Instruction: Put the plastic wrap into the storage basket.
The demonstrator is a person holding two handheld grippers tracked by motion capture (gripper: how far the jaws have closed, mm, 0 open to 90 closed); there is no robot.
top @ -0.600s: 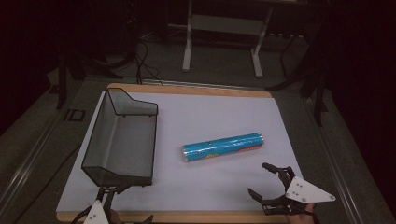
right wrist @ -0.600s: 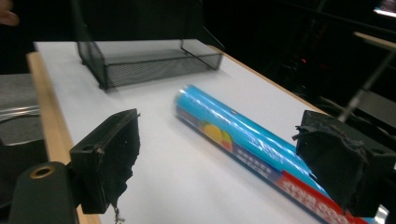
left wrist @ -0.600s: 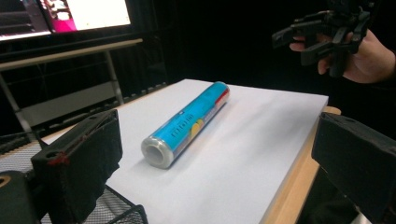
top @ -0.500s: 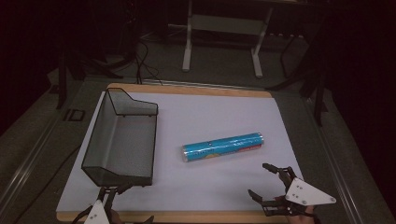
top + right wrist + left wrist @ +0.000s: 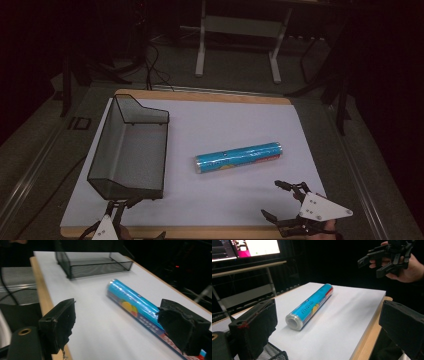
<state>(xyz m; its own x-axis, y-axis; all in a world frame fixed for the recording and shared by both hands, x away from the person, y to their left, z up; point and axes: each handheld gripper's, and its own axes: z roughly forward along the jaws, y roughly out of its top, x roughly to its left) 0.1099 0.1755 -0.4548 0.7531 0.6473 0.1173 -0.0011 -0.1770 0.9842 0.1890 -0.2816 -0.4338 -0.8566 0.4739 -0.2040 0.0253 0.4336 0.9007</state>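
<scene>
A blue foil-wrapped roll (image 5: 239,157) lies on its side near the middle of the white board (image 5: 235,120). To its left stands an empty black mesh tray (image 5: 129,155). My left gripper (image 5: 120,206) hovers at the near edge just in front of the tray. In its own view the left gripper (image 5: 327,317) is open, with the roll (image 5: 312,303) ahead of it. My right gripper (image 5: 271,199) is open near the front right corner, clear of the roll. From the right gripper (image 5: 120,322) I see the roll (image 5: 132,301) beyond the jaws and the tray (image 5: 100,267) farther off.
The wooden table edge (image 5: 200,232) runs along the near side of the board. A metal stand (image 5: 237,45) and cables (image 5: 150,65) are on the floor behind the table. A lit monitor (image 5: 254,247) is far off. A hand holds the right gripper (image 5: 384,260) above the board's corner.
</scene>
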